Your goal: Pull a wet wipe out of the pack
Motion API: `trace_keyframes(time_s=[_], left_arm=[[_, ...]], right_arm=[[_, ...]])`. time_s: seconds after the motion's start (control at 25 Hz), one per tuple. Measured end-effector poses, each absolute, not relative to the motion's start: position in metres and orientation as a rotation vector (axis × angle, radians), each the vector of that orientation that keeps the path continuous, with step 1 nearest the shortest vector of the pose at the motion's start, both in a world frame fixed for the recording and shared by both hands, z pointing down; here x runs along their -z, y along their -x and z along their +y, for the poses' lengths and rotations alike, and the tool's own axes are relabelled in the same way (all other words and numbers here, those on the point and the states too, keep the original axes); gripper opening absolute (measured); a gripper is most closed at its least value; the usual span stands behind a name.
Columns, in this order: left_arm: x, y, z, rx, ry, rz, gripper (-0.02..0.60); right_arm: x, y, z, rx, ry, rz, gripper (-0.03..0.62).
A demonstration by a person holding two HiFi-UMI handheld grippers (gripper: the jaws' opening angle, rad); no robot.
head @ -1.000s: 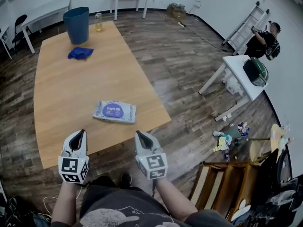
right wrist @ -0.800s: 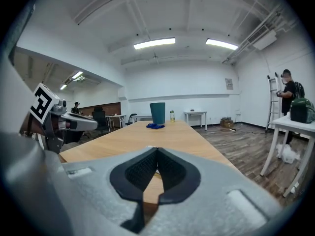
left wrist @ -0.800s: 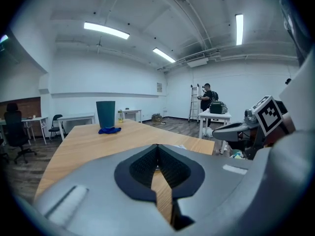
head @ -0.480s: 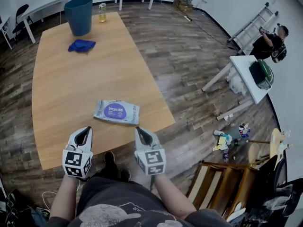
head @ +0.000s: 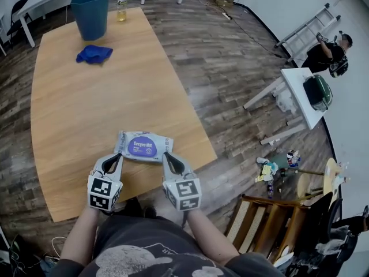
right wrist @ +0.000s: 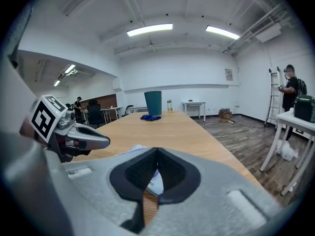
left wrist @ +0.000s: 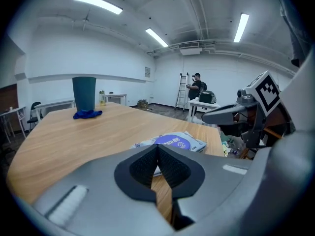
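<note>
**Head view: both grippers closed and empty at the near edge of the wipe pack**

Your left gripper (head: 117, 156) and your right gripper (head: 166, 154) sit side by side over the near edge of the wooden table (head: 81, 114), both pointing away from you and tipped slightly down. The pack of wet wipes (head: 143, 146) lies flat on the table just beyond their tips, with its purple label facing up. Your left tips are by its near left corner and your right tips by its near right corner. No view shows whether either one touches it.

Each gripper's own view shows its jaws pressed together with nothing between them, and the pack on the table just past the tips. The pack lies flat, and no wipe can be seen sticking out of it.

At the far end of the table stand a teal bin (head: 91, 13) and a small bottle (head: 121, 8), with a blue cloth (head: 94, 53) lying just in front of the bin, all well apart from the pack. Off to your right, a person (head: 330, 53) stands beside a ladder (head: 302, 32).
</note>
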State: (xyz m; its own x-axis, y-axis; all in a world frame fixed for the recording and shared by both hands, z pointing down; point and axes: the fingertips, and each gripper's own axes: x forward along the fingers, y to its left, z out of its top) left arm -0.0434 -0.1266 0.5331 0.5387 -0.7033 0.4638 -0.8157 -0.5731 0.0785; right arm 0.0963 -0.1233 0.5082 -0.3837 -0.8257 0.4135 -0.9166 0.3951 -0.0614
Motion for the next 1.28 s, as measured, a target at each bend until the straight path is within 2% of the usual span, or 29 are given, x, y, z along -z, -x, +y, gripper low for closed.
trace_keyframes(time_s=[0.8,1.04,1.2,1.28], left_arm=[[-0.605,0.027,-0.144,-0.85,-2.43,-1.005,0.018],[-0.611,0.024,-0.146,-0.905,-2.401,-0.935,0.018],[-0.613,0.023,-0.145,-0.918,-2.385,-0.919,0.018],[-0.612,0.023,-0.146,-0.924,-2.376,-0.912,0.018]], right_arm=[[-0.541,-0.069,-0.16,-0.402,-1.387,-2.163,-0.003],[-0.559,-0.055,-0.156,-0.285,-1.144,-2.134,0.121],[-0.572,-0.042,-0.152,-0.218,-0.955,-2.13,0.247],[-0.578,-0.035,-0.151,-0.18,-0.868,-2.126,0.277]])
